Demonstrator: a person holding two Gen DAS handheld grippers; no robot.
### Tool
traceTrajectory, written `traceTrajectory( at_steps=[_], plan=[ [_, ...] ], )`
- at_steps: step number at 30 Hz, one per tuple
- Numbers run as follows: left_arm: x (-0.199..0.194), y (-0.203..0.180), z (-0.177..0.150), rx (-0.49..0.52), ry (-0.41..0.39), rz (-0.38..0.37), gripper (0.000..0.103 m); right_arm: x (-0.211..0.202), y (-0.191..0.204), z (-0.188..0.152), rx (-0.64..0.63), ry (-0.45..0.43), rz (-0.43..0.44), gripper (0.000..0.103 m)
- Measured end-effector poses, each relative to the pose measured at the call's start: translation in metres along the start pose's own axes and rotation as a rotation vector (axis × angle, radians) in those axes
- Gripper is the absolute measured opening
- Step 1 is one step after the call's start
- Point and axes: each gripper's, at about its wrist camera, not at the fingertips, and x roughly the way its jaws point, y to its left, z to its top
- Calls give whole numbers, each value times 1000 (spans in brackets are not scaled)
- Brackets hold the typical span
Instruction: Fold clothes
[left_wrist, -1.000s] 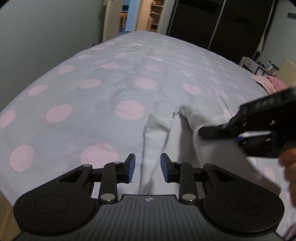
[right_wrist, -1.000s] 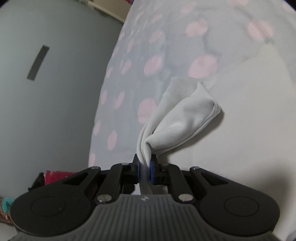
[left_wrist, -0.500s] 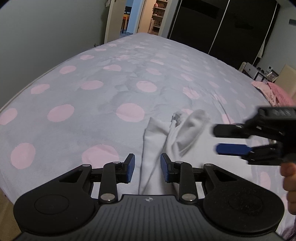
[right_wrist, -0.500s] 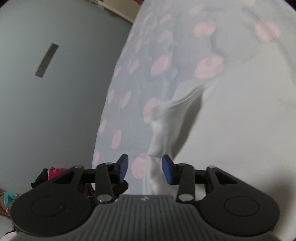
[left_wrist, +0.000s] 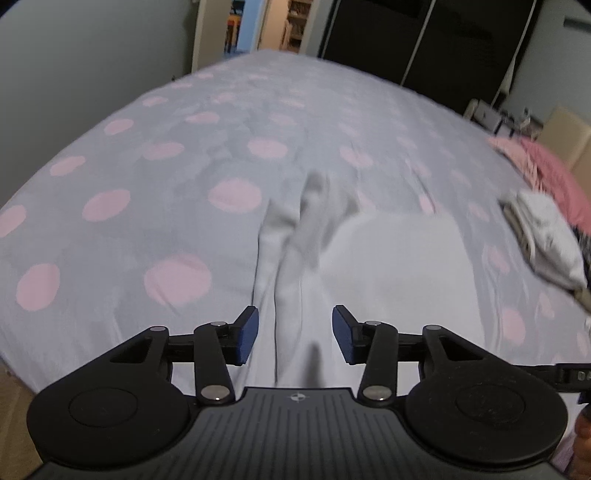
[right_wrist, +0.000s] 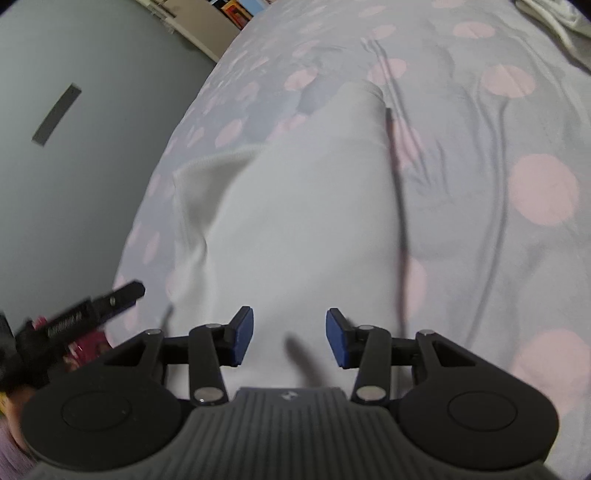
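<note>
Only the left wrist view shows the far side of the room: a lit doorway at the top centre, dark wardrobe doors (left_wrist: 424, 44) at the upper right, a pink cloth heap (left_wrist: 546, 173) at the right edge, and a small bundle of white and grey cloth (left_wrist: 543, 236) lying on the bed just below it. Only the right wrist view shows a dark thin cord (right_wrist: 397, 192) running down the frame along the right edge of the garment, and a grey wall with a dark strip at the upper left. The white soft fabric garment (left_wrist: 388, 266) lies spread on the grey bed sheet with pink dots (left_wrist: 110, 229) at the centre of both views, with a bunched sleeve reaching up the frame in the left view. The left tool (left_wrist: 294, 334) hangs low over the garment's near part, its blue pads wide apart and holding nothing. The right tool (right_wrist: 289, 336) likewise hangs over the white cloth, spread wide and empty. The left tool's blurred black body shows at the lower left of the right view.
</note>
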Motion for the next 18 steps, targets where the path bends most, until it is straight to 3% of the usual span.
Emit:
traceTrajectory(
  at_steps=[8, 10, 14, 18],
  plan=[
    [16, -15, -29, 92, 116, 94, 45, -1, -7, -33, -147, -26, -109, 53],
    [21, -18, -32, 118, 130, 122, 29, -1, -13, -36, -158, -20, -126, 53],
    [39, -26, -36, 159, 166, 189, 19, 6, -31, -42, -170, 33, -171, 53],
    [54, -30, -37, 189, 185, 231, 14, 12, -46, -46, -122, 84, -123, 53]
  ],
)
